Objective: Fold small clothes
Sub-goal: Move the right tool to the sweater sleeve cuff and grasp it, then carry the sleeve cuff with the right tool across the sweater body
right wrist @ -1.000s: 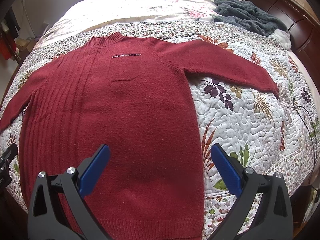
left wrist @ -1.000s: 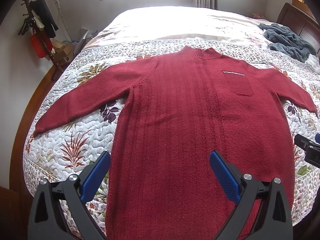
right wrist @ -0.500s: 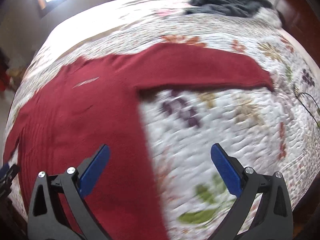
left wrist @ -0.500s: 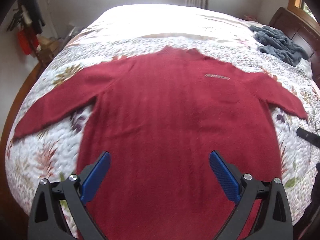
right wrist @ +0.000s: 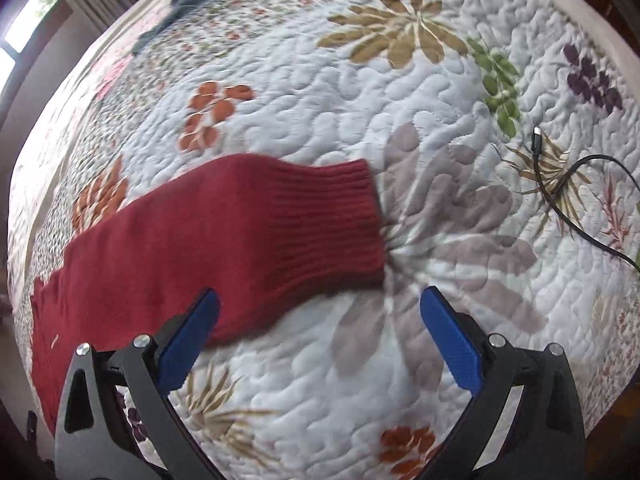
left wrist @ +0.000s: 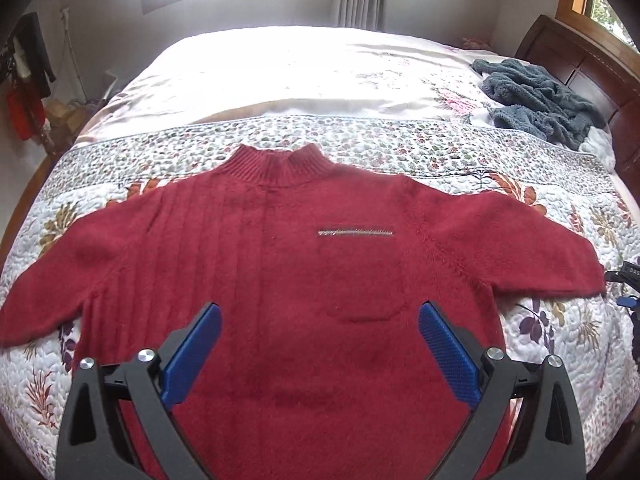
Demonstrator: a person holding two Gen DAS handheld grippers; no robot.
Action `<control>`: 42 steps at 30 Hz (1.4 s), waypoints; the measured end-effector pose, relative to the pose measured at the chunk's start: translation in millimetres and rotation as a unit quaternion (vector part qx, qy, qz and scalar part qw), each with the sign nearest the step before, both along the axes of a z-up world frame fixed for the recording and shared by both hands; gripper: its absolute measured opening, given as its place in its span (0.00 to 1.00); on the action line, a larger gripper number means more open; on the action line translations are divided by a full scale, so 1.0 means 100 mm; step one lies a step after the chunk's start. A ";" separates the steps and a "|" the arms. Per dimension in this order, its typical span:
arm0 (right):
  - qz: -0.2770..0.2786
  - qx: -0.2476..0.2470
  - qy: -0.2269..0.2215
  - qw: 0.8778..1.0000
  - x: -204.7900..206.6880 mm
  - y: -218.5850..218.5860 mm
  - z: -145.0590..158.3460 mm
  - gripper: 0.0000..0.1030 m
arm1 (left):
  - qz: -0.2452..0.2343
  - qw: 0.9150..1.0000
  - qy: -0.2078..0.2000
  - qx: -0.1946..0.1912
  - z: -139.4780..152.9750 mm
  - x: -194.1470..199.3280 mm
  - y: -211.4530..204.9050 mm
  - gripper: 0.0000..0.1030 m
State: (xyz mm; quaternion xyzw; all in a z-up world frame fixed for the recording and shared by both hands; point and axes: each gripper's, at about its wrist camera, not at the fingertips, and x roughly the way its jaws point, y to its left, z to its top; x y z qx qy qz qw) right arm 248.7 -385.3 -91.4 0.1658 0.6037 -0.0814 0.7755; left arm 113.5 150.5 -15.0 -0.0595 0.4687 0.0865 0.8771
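the sweater (left wrist: 280, 300) lies flat on the bed (left wrist: 360, 148) — soft, limp knit. our right gripper (right wrist: 318, 332) hovers near its cuff (right wrist: 344, 216), best pinched there — both grippers' fingers spread, empty.

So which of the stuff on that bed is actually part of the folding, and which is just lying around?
Part of the job:
red sweater
left gripper, open
right gripper, open, near the sleeve cuff

Just lying about:
grey fleece
black cable
floral quilt
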 end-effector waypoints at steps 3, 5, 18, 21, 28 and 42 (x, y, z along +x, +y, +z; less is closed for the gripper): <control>-0.003 0.036 0.016 0.999 0.08 -0.07 -0.18 0.96 | -0.003 1.000 0.005 0.012 -0.06 0.05 -0.06 0.96; -0.006 0.044 0.023 0.999 0.13 -0.08 -0.26 0.97 | -0.005 1.000 0.007 0.017 -0.09 0.04 -0.07 0.96; 0.035 0.056 -0.069 0.995 0.08 0.21 0.14 0.08 | 0.002 0.999 0.016 0.032 -0.16 -0.09 0.08 0.96; 0.042 0.065 -0.086 0.993 0.04 0.36 0.33 0.08 | 0.006 0.999 0.019 0.033 -0.15 -0.13 0.15 0.96; 0.091 0.134 -0.117 0.980 -0.02 1.02 0.63 0.07 | 0.029 0.999 0.022 0.022 -0.13 -0.24 0.41 0.96; 0.248 0.199 -0.095 0.943 -0.10 3.30 0.67 0.07 | 0.066 0.997 0.027 0.007 -0.17 -0.39 0.92 0.96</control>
